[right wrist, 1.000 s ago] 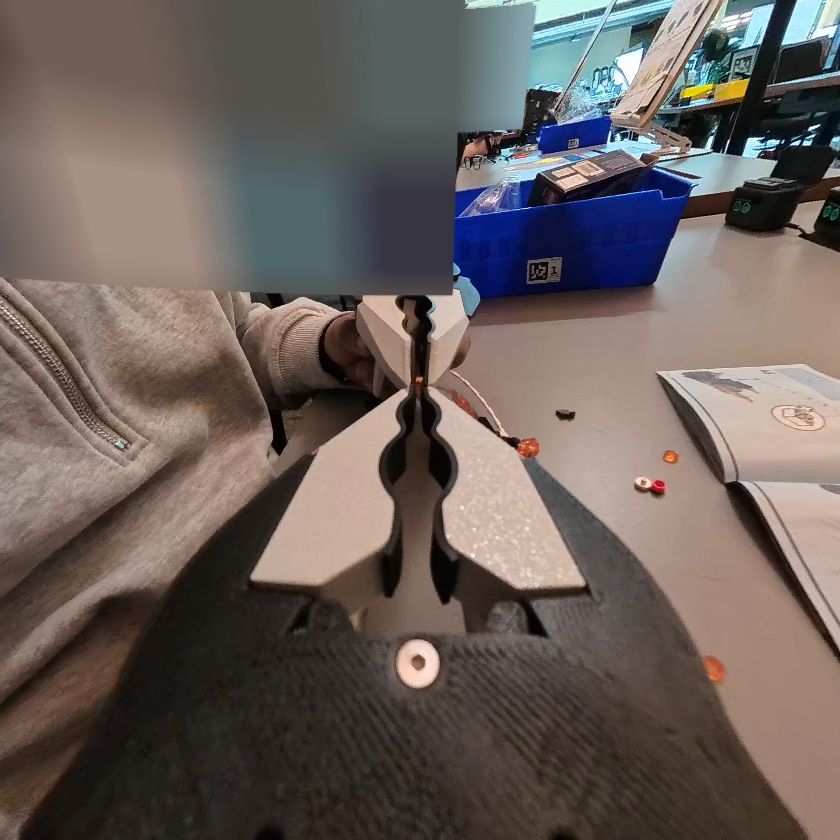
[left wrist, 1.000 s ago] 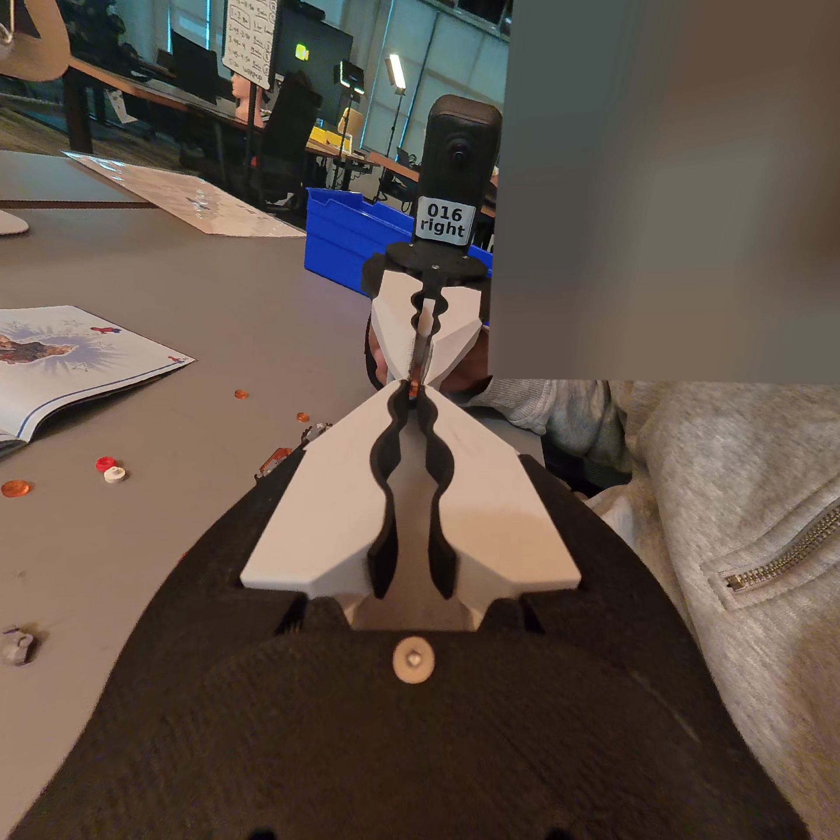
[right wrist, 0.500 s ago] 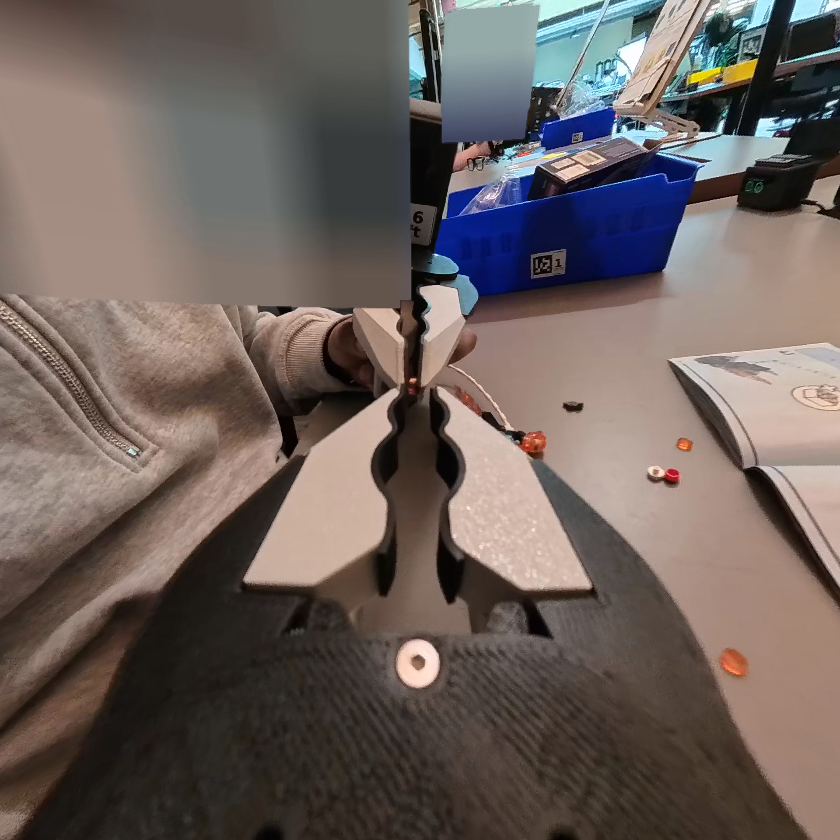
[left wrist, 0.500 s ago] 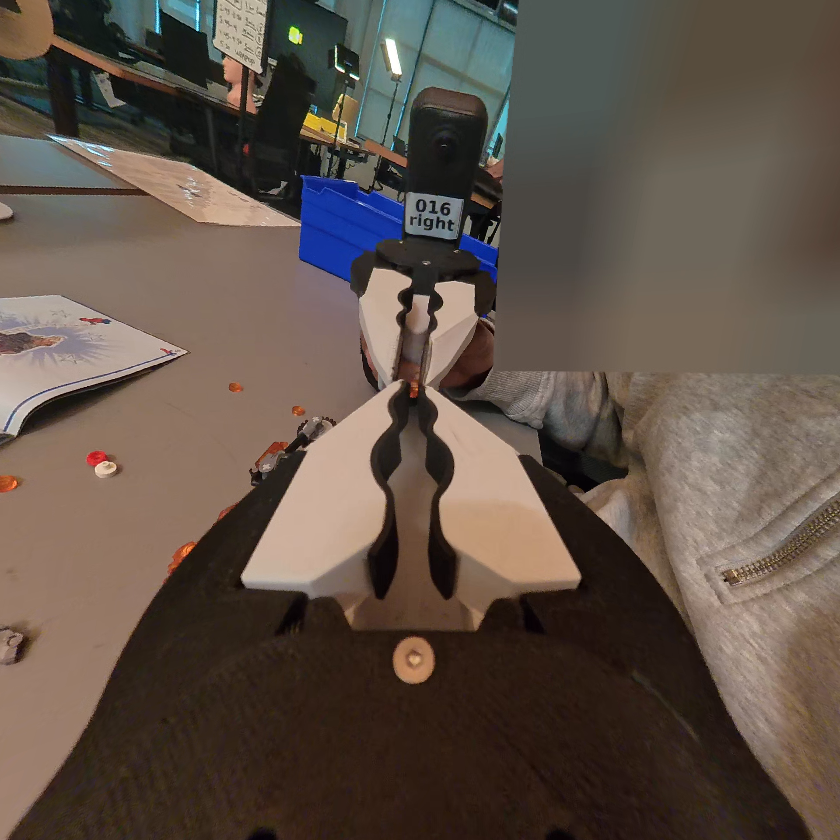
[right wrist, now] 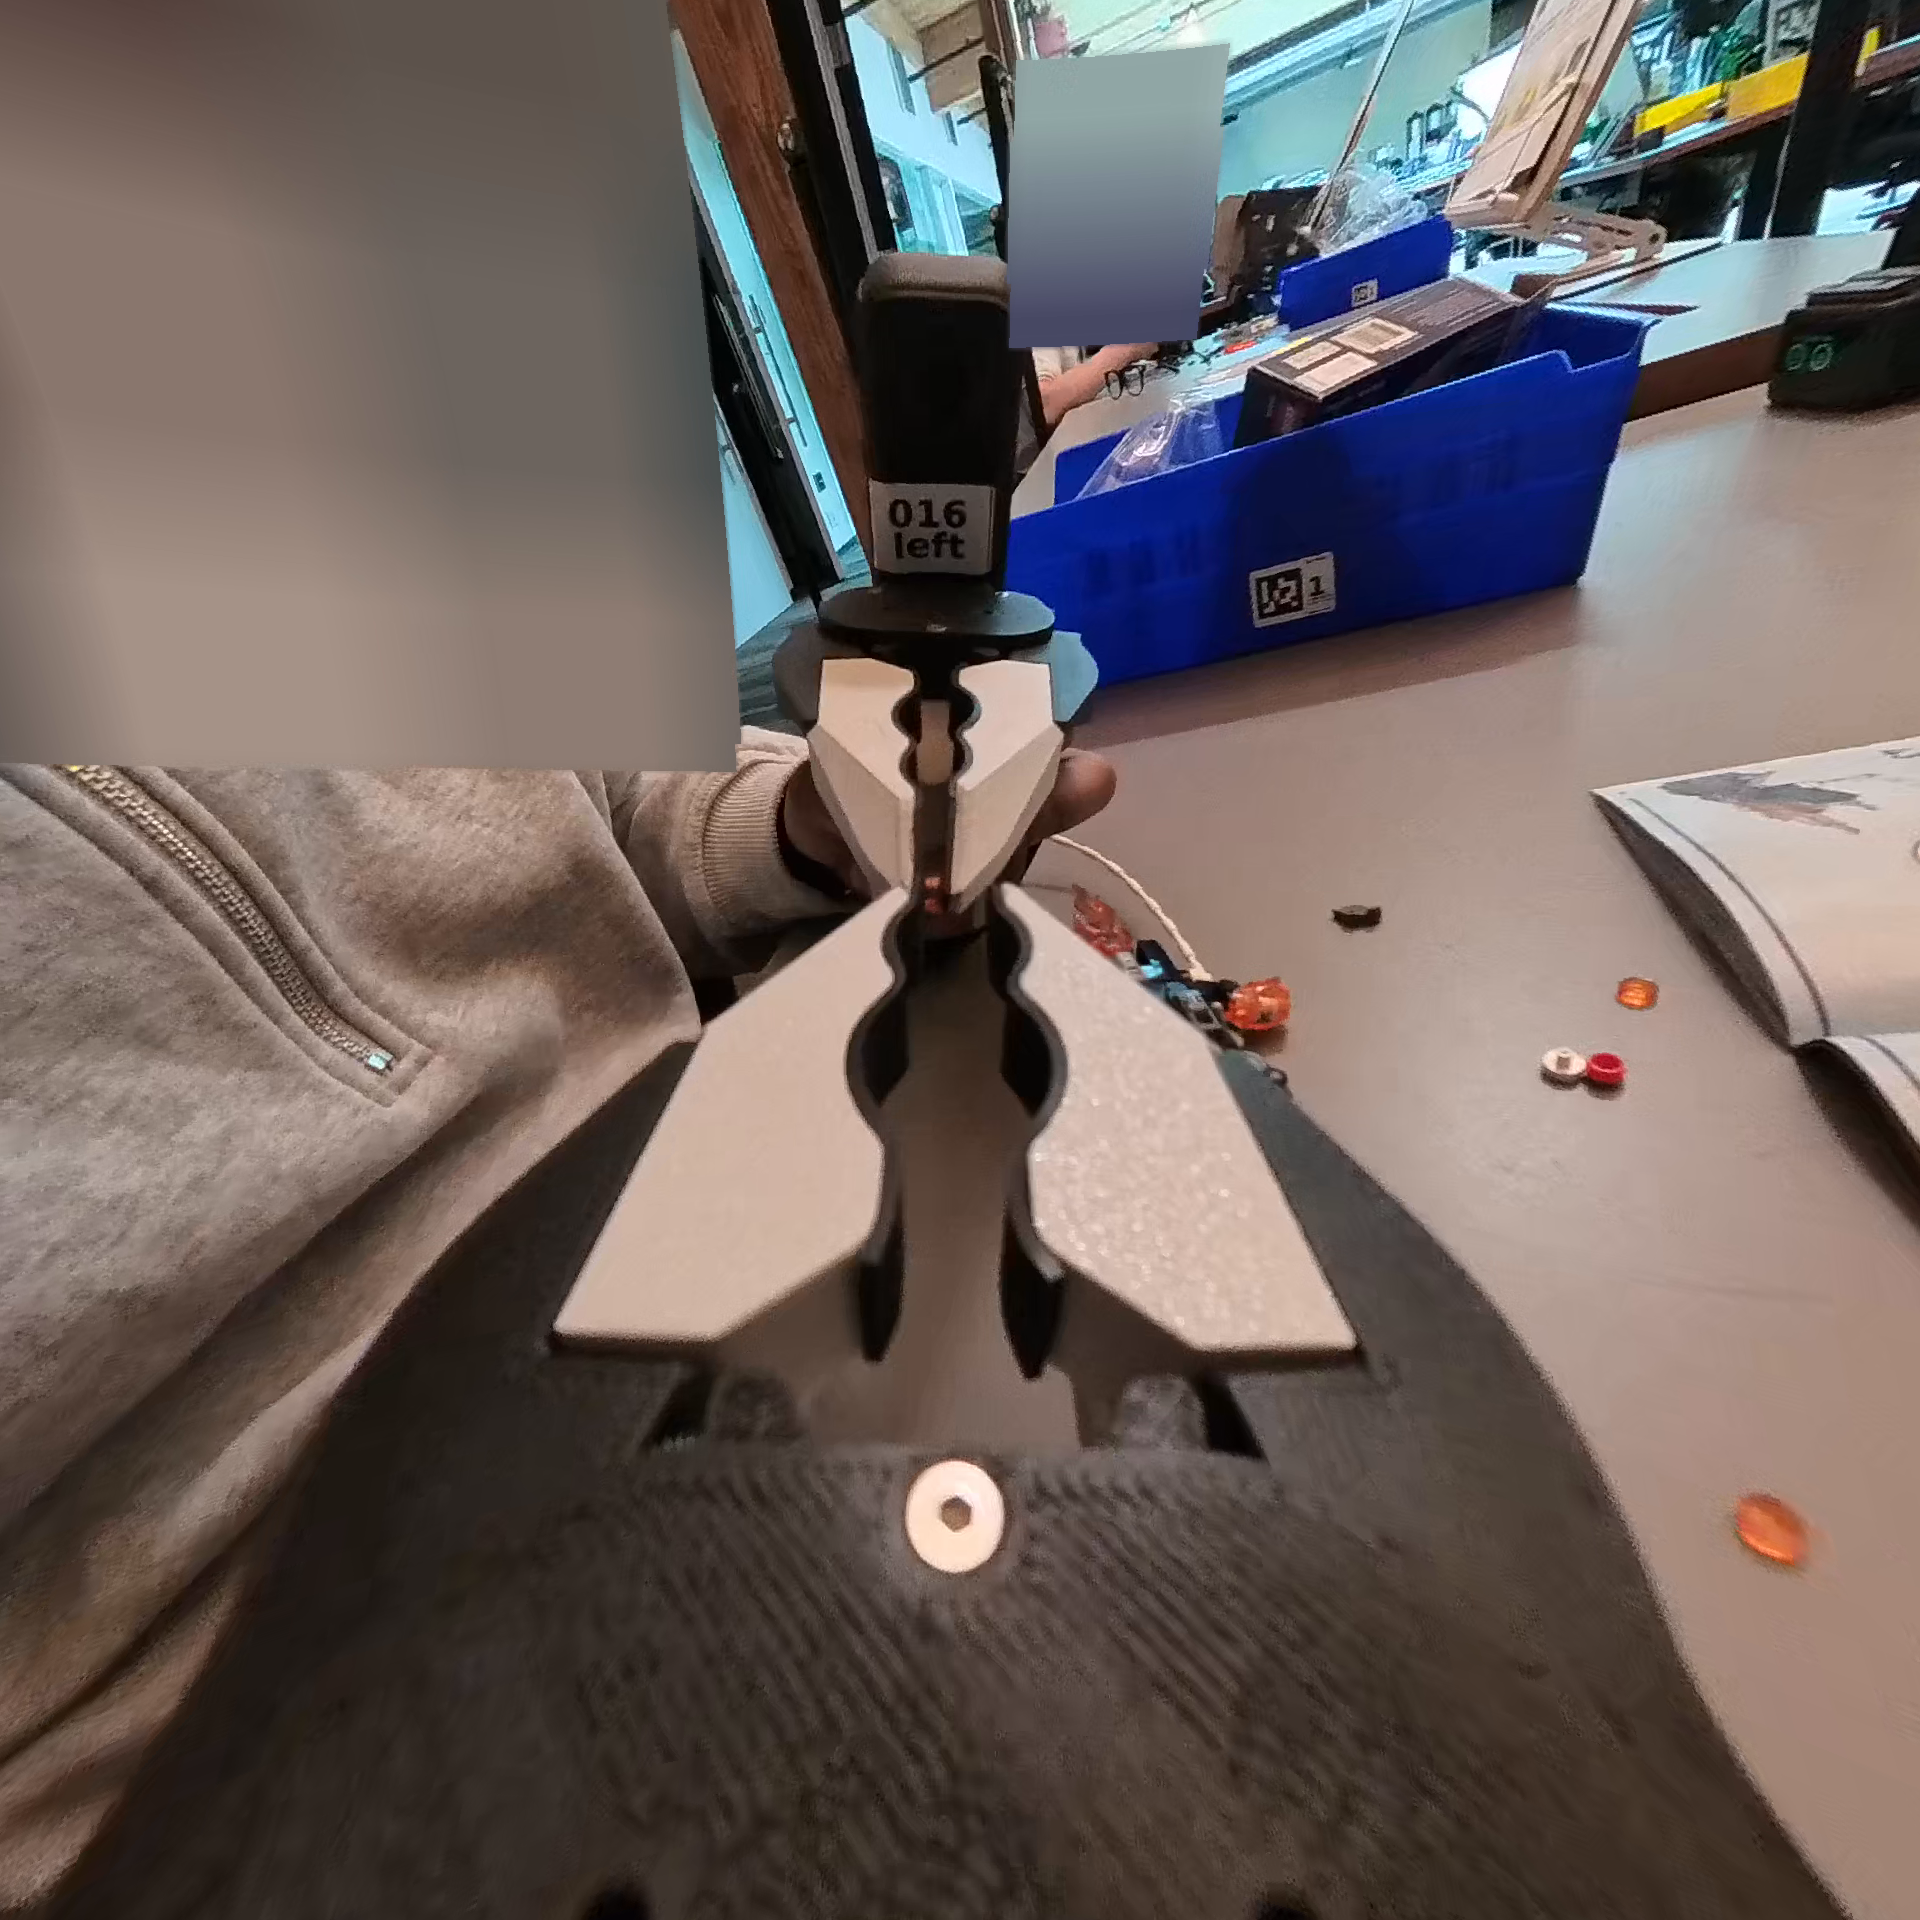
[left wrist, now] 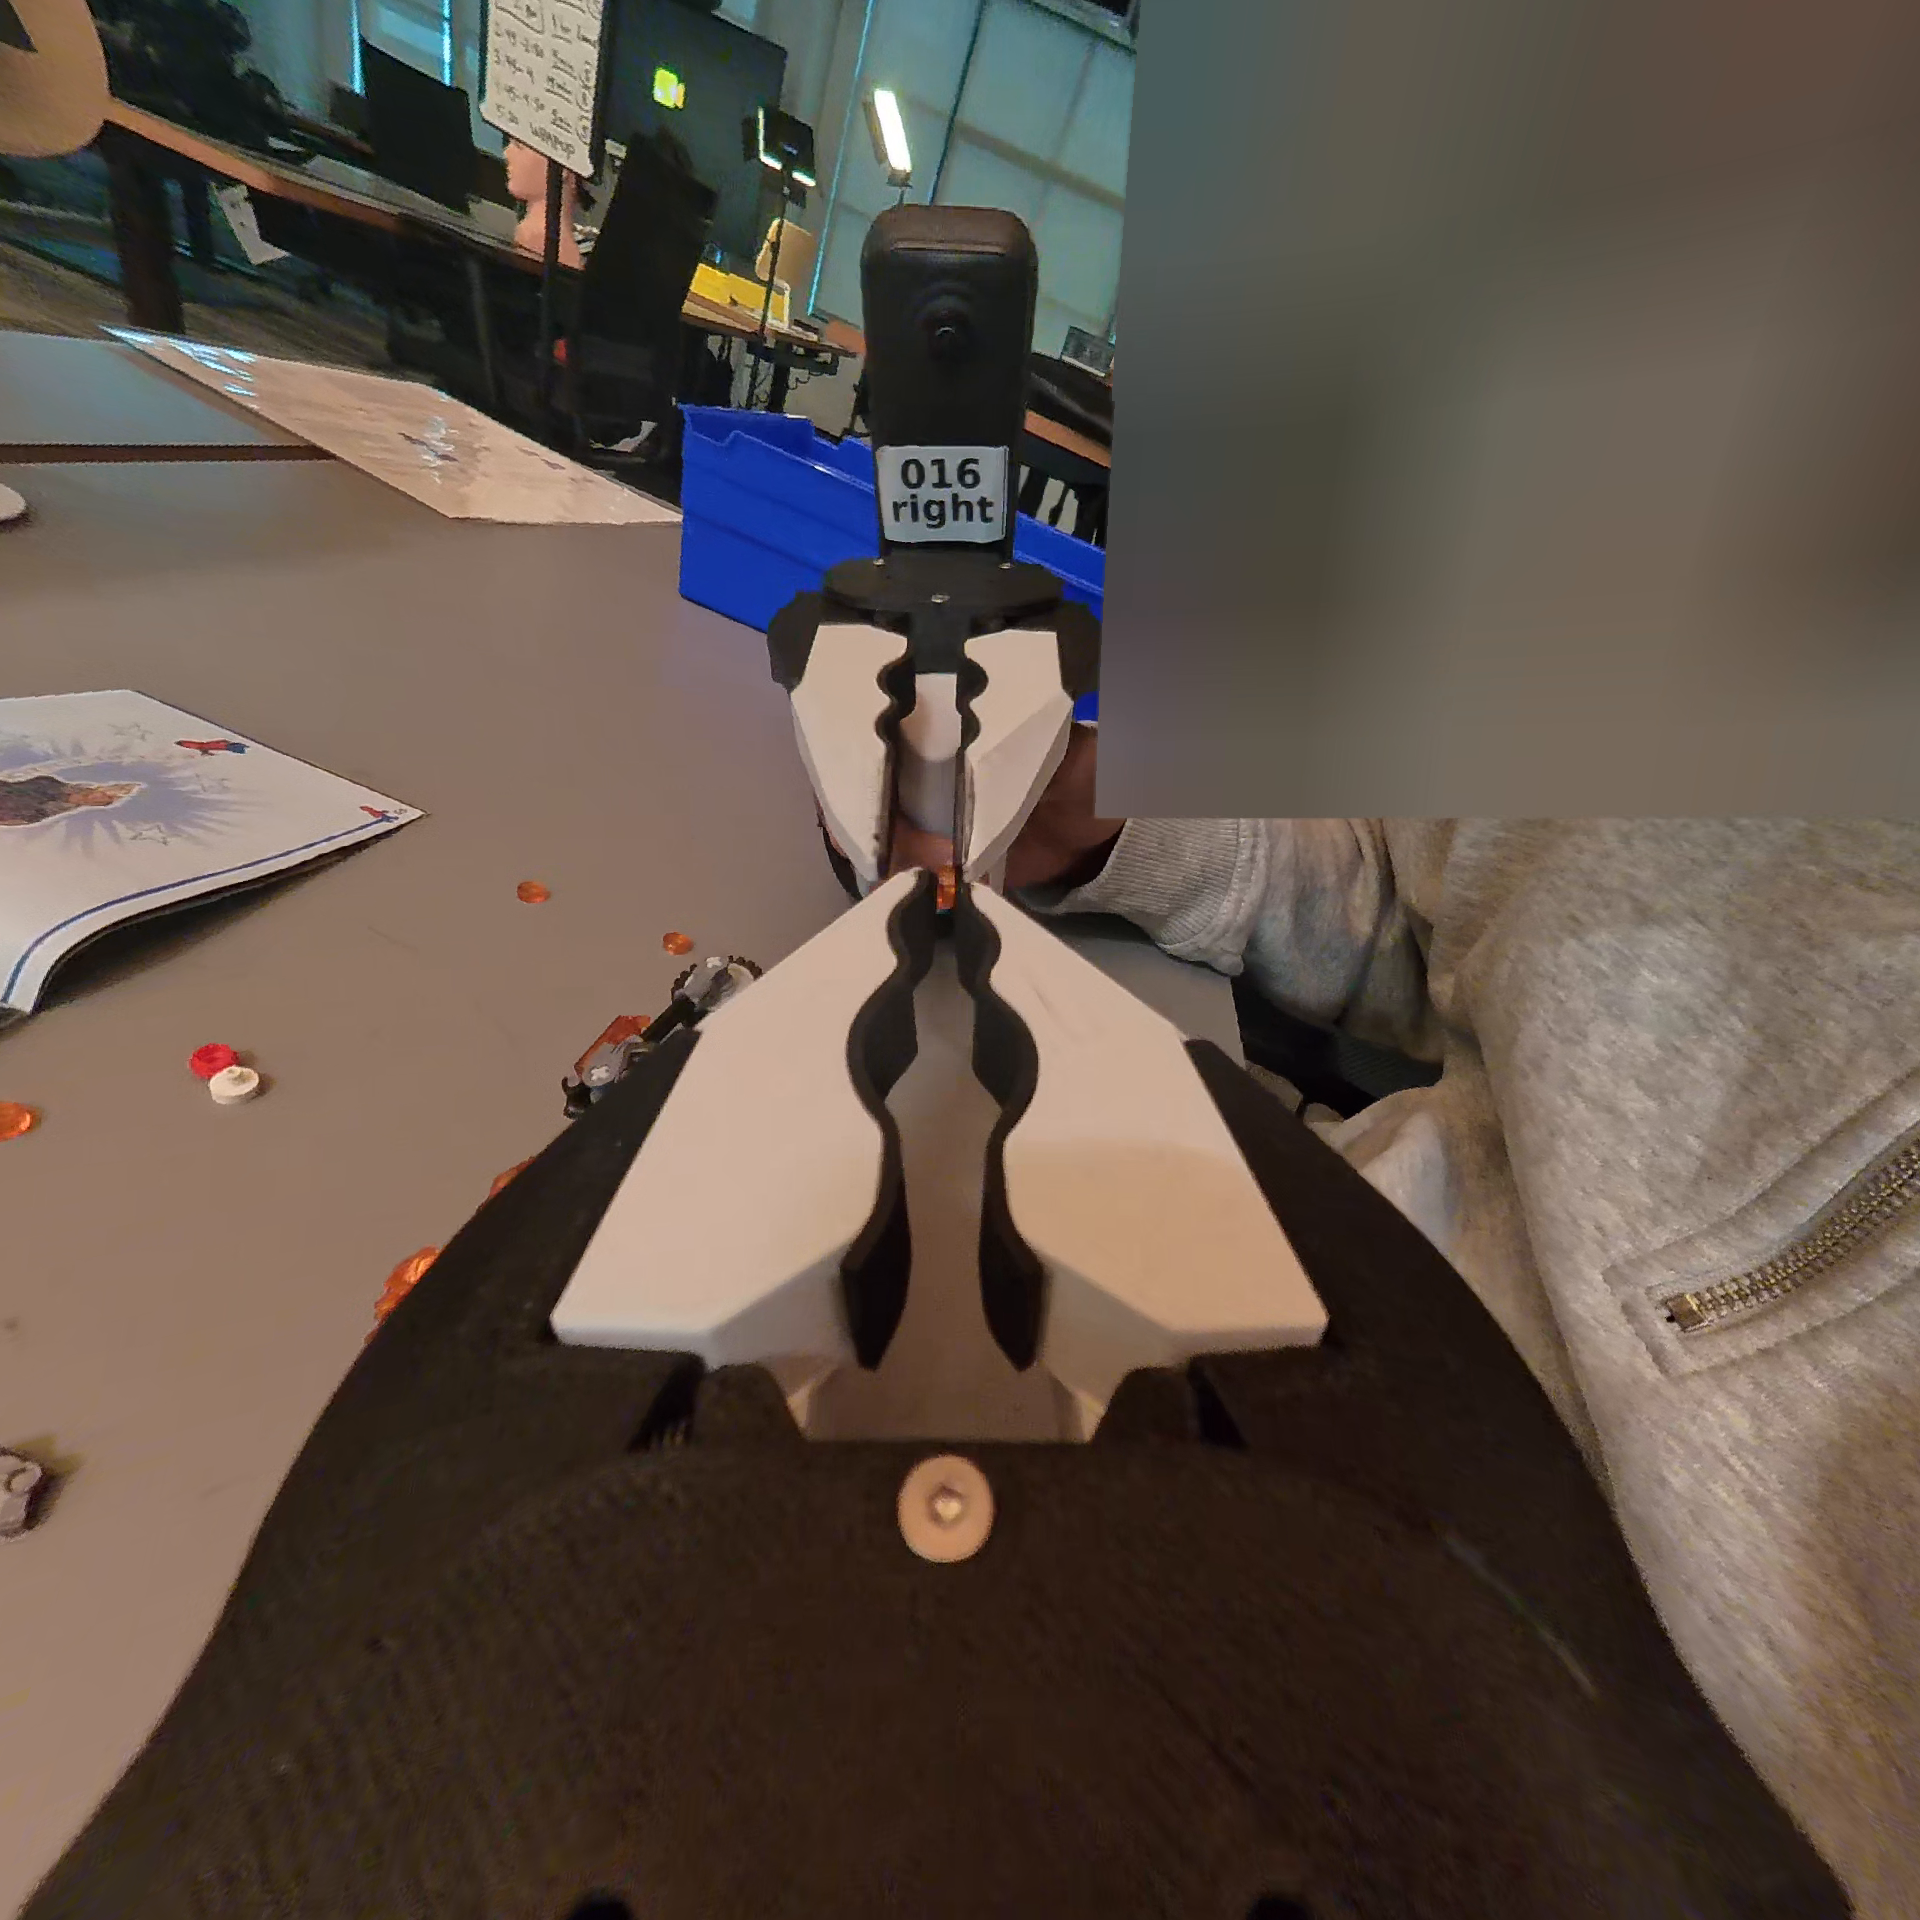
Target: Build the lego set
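My left gripper (left wrist: 940,896) is shut on a small translucent orange piece (left wrist: 947,889), held above the table in front of a person's grey sweatshirt. My right gripper (right wrist: 951,909) faces it tip to tip. Its jaws stand a little apart around the left gripper's tips and the orange piece (right wrist: 935,885), without pinching it. In the left wrist view the right gripper (left wrist: 928,857) shows the same narrow gap. A partly built lego model (left wrist: 665,1023) with orange and black parts lies on the grey table below the grippers; it also shows in the right wrist view (right wrist: 1195,987).
An open instruction booklet (left wrist: 135,821) (right wrist: 1766,883) lies on the table. Loose pieces are scattered: a red stud (left wrist: 213,1060), a white stud (left wrist: 234,1084), orange rounds (right wrist: 1771,1527), a small black piece (right wrist: 1356,914). A blue bin (right wrist: 1351,520) stands behind.
My right gripper's jaws have opened from shut to a narrow gap. The left gripper still holds the orange piece. Both grippers have stayed tip to tip.
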A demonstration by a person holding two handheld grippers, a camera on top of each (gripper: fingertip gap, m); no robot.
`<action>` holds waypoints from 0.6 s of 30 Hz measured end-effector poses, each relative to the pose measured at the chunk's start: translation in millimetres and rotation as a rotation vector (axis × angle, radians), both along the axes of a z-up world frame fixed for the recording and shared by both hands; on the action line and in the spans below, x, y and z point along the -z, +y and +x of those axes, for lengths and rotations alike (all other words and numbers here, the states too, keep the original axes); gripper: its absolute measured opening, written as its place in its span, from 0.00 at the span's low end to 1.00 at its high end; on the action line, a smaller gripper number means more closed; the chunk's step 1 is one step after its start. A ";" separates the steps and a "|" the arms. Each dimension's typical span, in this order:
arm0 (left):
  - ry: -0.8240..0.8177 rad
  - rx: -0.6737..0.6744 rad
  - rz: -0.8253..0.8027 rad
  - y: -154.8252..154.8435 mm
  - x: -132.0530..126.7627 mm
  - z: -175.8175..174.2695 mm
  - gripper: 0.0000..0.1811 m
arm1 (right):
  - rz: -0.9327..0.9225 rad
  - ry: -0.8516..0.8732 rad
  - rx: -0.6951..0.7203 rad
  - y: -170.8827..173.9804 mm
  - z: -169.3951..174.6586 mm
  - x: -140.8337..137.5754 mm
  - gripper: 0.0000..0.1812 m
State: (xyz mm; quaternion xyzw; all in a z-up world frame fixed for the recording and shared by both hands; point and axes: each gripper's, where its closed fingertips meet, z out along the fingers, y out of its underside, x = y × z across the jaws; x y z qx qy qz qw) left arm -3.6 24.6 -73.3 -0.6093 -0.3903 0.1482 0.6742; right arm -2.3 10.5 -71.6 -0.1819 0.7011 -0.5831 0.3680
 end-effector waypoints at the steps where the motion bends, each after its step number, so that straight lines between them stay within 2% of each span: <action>1: -0.002 0.000 -0.001 -0.1 0.4 0.0 0.00 | 0.000 0.004 -0.002 0.3 0.5 0.4 0.04; 7: -0.028 -0.022 -0.033 -0.8 7.6 -2.8 0.01 | -0.021 0.122 0.041 -0.9 -0.5 6.5 0.02; 11: -0.030 -0.016 -0.015 -0.8 6.5 -2.5 0.04 | -0.027 0.133 0.060 -1.2 -3.7 5.7 0.00; 13: -0.028 0.008 0.007 1.0 4.4 -0.5 0.00 | -0.023 0.136 0.082 -2.9 -7.0 6.3 0.00; 18: -0.053 0.029 0.019 4.0 7.0 -0.3 0.00 | 0.001 0.221 0.091 -7.2 -0.7 18.1 0.00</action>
